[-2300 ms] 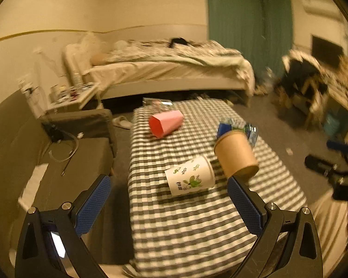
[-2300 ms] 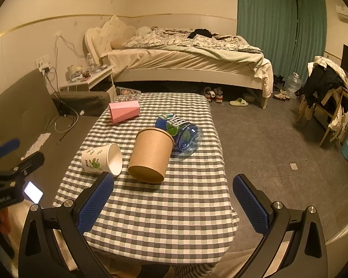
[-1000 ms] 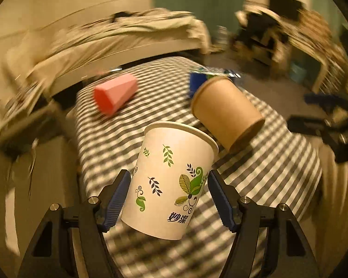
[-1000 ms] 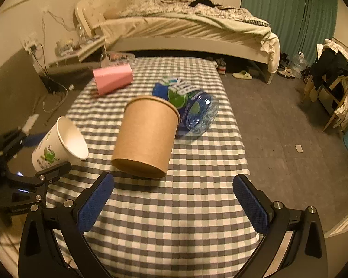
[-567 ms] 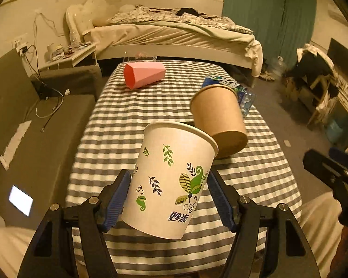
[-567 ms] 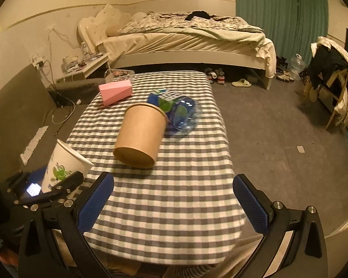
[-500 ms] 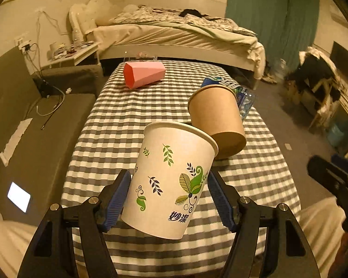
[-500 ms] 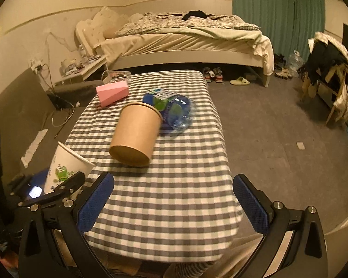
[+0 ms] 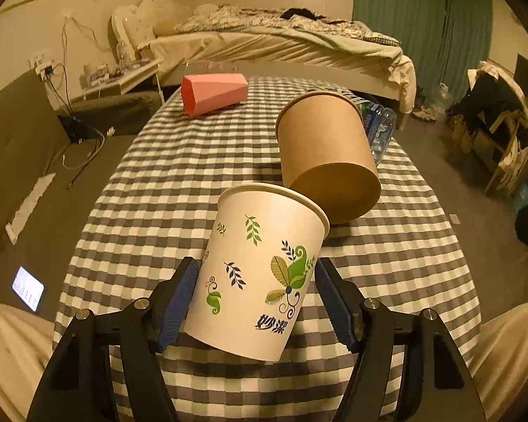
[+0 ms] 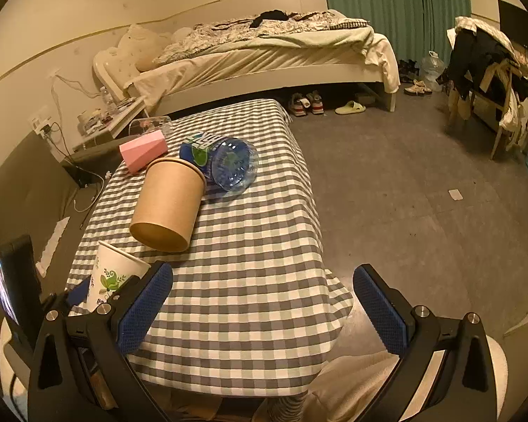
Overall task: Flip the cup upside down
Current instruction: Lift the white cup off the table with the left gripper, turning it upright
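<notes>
My left gripper is shut on a white paper cup with green leaf print. It holds the cup above the near end of the checked table, rim pointing away and slightly tilted. The same cup shows in the right wrist view at the lower left, partly behind my right finger. My right gripper is open and empty above the table's near right corner.
A brown paper cup lies on its side mid-table, a blue water bottle lies behind it, and a pink cup lies at the far end. A bed stands beyond. A lit phone lies on the left.
The left gripper closed on the white cup and lifted it off the table. Since then it holds the cup steady while the view shifts. The right gripper swung to the right, still open.
</notes>
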